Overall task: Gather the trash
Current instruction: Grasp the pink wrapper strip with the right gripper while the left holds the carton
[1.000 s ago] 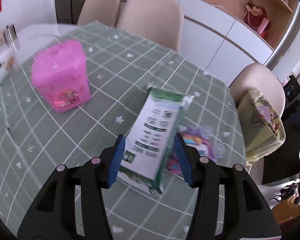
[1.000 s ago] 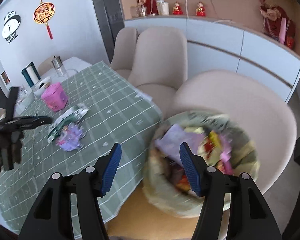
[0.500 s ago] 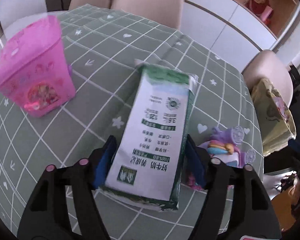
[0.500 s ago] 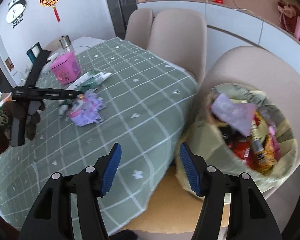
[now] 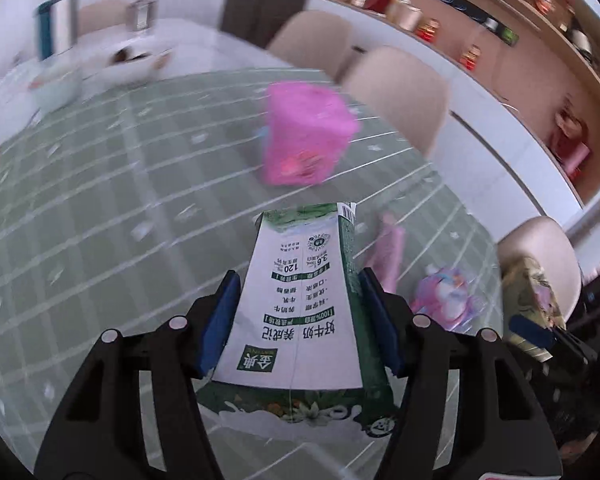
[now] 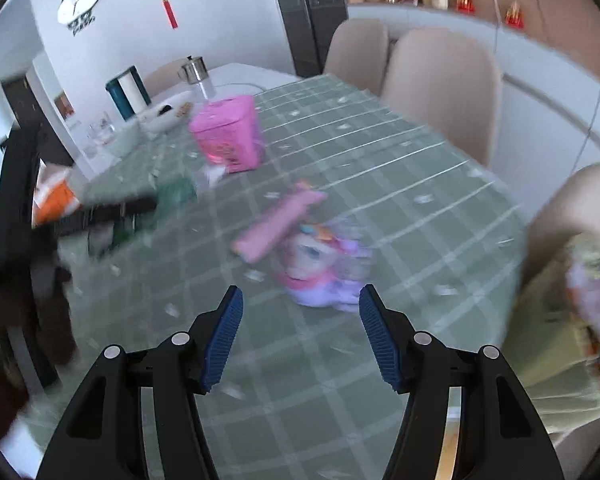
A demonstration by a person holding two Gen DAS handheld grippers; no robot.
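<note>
My left gripper (image 5: 300, 320) is shut on a green and white milk carton (image 5: 300, 312) and holds it above the green checked tablecloth (image 5: 100, 216). A purple and pink toy package (image 6: 324, 268) and a pink wrapper (image 6: 280, 220) lie on the cloth. My right gripper (image 6: 300, 336) is open and empty, just in front of the toy package. A yellow trash bag (image 6: 572, 320) full of wrappers sits on a beige chair at the table's right edge; it also shows in the left wrist view (image 5: 532, 304).
A pink box (image 6: 228, 136) stands mid-table. Bowls, a glass jar (image 6: 198, 76) and a teal container (image 6: 128, 92) stand at the far end. Beige chairs (image 6: 440, 80) line the far side. An orange packet (image 6: 56, 200) lies at the left.
My left gripper has closed on the milk carton and lifted it off the cloth. My right gripper has swung left from the trash bag toward the toy package.
</note>
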